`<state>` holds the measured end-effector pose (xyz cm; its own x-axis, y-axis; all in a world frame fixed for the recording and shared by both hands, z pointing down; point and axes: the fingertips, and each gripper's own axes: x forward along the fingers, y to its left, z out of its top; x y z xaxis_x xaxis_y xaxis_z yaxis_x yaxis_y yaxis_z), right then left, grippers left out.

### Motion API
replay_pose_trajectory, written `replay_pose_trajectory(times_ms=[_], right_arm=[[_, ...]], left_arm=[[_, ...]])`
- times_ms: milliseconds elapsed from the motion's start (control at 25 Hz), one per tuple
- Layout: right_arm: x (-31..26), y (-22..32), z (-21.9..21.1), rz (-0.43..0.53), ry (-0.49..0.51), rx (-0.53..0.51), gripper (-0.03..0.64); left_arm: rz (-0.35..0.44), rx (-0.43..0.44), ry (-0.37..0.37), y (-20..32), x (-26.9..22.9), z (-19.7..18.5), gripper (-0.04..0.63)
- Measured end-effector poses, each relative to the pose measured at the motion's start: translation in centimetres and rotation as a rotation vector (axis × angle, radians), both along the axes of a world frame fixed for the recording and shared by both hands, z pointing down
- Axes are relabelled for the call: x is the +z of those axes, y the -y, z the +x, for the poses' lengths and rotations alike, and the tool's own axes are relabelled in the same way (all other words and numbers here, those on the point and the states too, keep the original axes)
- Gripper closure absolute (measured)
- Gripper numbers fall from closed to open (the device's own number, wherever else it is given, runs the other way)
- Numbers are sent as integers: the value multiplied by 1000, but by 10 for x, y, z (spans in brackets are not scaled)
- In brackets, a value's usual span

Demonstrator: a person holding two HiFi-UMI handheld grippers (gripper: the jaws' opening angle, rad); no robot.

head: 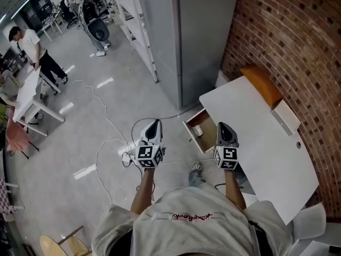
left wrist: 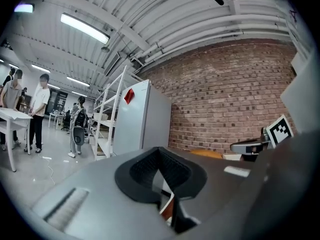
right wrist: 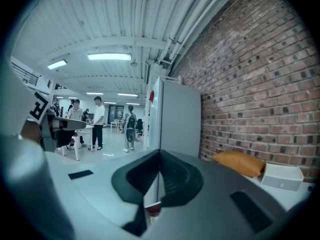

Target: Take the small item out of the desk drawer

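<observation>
The desk drawer (head: 206,122) stands pulled out from the left side of the white desk (head: 266,143), showing its wooden inside. A small pale item (head: 197,130) lies in it near the front panel. My right gripper (head: 221,127) hovers over the drawer's right edge, jaws shut and empty; in the right gripper view its pads (right wrist: 172,176) meet at the tip. My left gripper (head: 155,124) hangs over the floor to the left of the drawer, also shut with nothing in it; the left gripper view has its pads (left wrist: 175,171) closed together.
An orange cushion (head: 261,84) and a white box (head: 285,116) lie on the desk by the brick wall (head: 287,41). A grey cabinet (head: 186,36) stands beyond the desk. Cables (head: 106,143) trail on the floor. People stand far left by tables (head: 26,97).
</observation>
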<state>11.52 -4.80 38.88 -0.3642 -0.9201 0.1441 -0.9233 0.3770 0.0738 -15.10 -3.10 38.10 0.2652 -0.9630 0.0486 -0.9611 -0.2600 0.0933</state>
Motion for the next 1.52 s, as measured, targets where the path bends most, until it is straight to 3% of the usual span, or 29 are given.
replay_pose_trajectory(times_ms=[680,1200,1520], right_arm=[[-9,107,27,-1,21,-78,605],[19,135,25,-55,6,-136,605],[41,147,9,-114,-7,-133,606]], left_arm=[[-10,-50,35,92,-13,43,586],[-72,-73,25,112,19,56,586],[-119,-50,44,127,40,40,586]])
